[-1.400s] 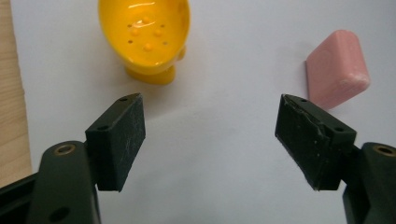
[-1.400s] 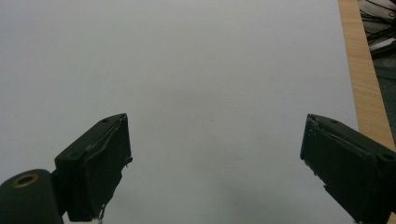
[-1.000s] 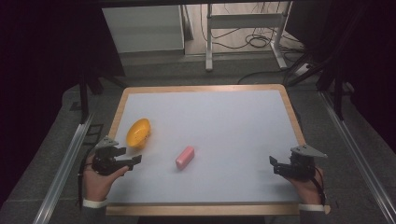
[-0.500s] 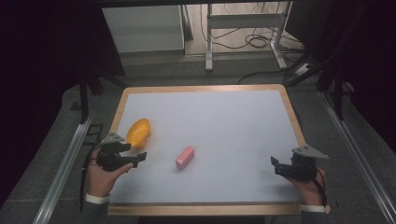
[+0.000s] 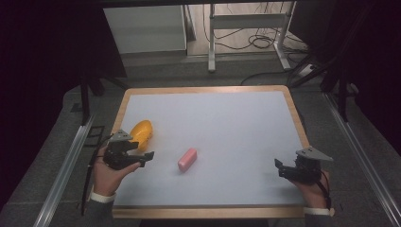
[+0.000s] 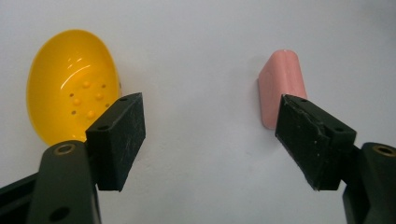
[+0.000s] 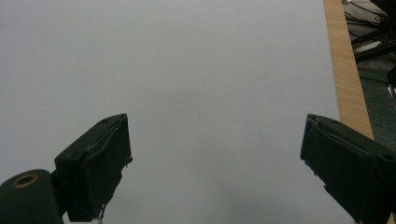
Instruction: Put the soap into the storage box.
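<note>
The counter (image 5: 236, 127) has a smooth, matte, pale grey-white top framed by a light wooden rim. Two things lie on its left half. One is a yellow bowl (image 5: 142, 133), an egg-shaped shell of glossy plastic, open side up, with small bumps and tiny holes in its floor as the left claw view shows. The other is a pink block (image 5: 187, 159), a small rounded bar with a soft, dull surface, lying flat near the middle of the counter and well apart from the bowl.

The left claw (image 5: 142, 158) is held just above the counter between these two, near the left edge. It is spread wide with nothing between its jaws. In the left claw view the flat, black, rubbery pads (image 6: 116, 140) frame a bare patch of counter, with the bowl (image 6: 70, 93) behind the left pad and the block (image 6: 280, 84) behind the right one.

The right claw (image 5: 280, 169) sits near the counter's right front corner, far from both things. It too gapes wide and holds nothing; its own view looks along scuffed black pads (image 7: 95, 163) over bare counter, with the wooden rim (image 7: 343, 70) at the right.
</note>
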Motion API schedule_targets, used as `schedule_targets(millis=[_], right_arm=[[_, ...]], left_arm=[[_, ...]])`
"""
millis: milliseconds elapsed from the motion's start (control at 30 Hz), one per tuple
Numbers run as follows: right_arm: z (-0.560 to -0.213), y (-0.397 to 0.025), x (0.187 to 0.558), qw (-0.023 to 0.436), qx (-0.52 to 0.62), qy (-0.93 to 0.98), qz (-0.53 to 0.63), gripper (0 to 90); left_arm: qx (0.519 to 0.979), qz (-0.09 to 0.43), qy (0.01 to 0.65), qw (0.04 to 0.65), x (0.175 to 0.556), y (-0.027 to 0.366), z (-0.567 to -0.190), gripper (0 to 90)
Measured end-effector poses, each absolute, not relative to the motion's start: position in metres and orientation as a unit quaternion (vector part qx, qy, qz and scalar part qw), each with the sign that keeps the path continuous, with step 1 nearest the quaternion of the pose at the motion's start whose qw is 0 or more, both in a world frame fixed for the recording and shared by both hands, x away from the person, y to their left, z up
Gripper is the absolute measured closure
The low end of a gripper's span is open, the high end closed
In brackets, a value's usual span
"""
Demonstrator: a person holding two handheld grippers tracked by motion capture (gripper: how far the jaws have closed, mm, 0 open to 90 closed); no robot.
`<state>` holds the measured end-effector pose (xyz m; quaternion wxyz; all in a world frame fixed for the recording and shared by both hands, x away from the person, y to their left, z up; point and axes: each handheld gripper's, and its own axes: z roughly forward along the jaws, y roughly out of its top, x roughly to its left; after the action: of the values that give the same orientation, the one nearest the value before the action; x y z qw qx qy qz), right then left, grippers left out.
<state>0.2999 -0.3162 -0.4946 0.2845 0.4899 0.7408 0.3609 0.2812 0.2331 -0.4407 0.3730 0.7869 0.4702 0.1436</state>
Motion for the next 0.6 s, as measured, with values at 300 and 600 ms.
schedule_targets(millis=[300,600], right_arm=[[-0.495,-0.318,0.300,0.287,0.493,0.740,0.358,8.3],[-0.496,-0.318,0.299,0.288,0.492,0.741,0.356,8.3]], left_arm=[[0.799,0.150,0.459,0.357,0.291,0.221,-0.432,23.6],[0.807,0.142,0.449,0.356,0.294,0.210,-0.429,22.0]])
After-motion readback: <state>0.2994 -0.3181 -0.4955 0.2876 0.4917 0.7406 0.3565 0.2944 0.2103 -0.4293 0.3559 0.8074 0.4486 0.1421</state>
